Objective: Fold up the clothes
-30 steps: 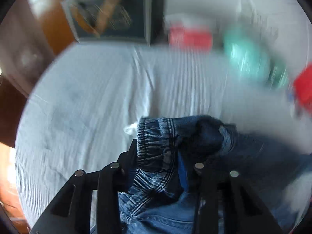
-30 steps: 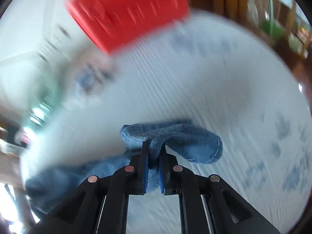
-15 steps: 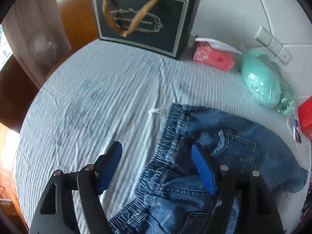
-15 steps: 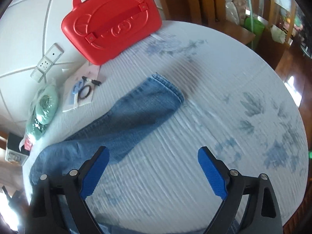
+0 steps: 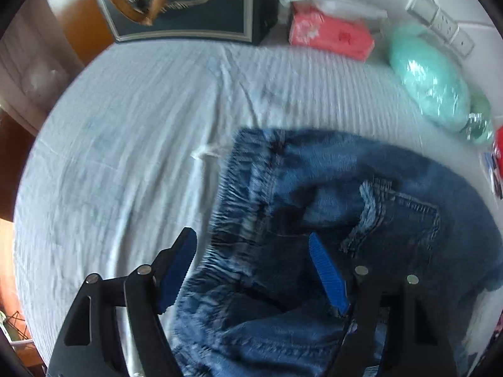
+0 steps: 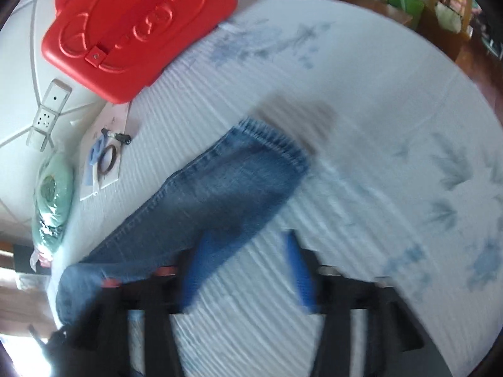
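Observation:
A pair of blue jeans lies on the pale bedsheet. In the left wrist view its elastic waistband and back pocket (image 5: 371, 207) are bunched right in front of my left gripper (image 5: 251, 245), which is open and empty with the waistband lying between its fingers. In the right wrist view one leg of the jeans (image 6: 220, 194) stretches flat toward the red case, cuff at the far end. My right gripper (image 6: 248, 251) is open and empty, its left finger over the leg's near edge. That view is blurred.
A dark gift bag (image 5: 182, 3), a pink tissue pack (image 5: 330, 34) and a mint-green wrapped bundle (image 5: 430, 84) line the bed's far edge. A red plastic case (image 6: 138, 28), a white power strip (image 6: 47, 113) and a card with small items (image 6: 107, 157) lie beyond the leg.
Both grippers, shut on the jeans a second ago, have opened and let go. The jeans now lie on the bed. Both grippers have since moved closer to the denim.

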`<action>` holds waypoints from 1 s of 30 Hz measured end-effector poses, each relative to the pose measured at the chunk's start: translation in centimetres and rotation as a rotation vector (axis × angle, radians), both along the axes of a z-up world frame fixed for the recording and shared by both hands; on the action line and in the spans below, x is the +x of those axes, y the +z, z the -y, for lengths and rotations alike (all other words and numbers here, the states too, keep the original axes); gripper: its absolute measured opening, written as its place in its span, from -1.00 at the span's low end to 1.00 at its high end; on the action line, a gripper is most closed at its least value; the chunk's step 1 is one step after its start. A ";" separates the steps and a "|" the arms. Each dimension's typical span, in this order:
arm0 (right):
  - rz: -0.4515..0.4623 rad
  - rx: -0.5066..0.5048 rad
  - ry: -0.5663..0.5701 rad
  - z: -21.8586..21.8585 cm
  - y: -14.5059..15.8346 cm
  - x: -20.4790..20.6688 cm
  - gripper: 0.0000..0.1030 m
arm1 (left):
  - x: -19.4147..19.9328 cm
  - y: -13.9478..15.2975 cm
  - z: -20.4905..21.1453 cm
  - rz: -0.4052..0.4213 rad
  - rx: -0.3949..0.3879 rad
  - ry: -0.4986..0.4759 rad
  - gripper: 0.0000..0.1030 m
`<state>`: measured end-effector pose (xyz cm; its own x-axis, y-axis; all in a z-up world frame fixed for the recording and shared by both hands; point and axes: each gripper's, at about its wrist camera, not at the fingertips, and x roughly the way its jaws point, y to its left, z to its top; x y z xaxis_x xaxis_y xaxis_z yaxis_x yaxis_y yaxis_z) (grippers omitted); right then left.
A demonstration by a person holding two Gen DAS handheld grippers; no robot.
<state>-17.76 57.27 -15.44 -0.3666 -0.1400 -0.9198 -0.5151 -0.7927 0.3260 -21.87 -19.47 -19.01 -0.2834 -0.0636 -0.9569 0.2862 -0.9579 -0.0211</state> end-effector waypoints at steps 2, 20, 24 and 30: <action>0.062 0.056 0.040 1.1 -0.8 -1.2 0.15 | -0.1 -0.9 -0.4 0.015 -0.012 -0.013 0.45; -0.135 0.059 0.091 3.7 5.3 -5.7 -0.41 | 0.1 -1.5 0.0 -0.010 -0.049 0.003 0.86; -0.098 -0.072 0.045 2.0 1.6 -4.9 -0.55 | 0.1 -1.7 0.2 -0.011 -0.064 0.017 0.99; -0.161 -0.266 0.039 3.8 -0.3 -6.1 -0.08 | 0.3 -1.9 0.6 -0.017 -0.046 0.028 0.99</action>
<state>-23.88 53.49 -15.69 -0.4945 -0.3847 -0.7794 -0.4104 -0.6871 0.5995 -21.60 -20.07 -20.87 -0.2975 -0.1154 -0.9477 0.3132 -0.9495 0.0173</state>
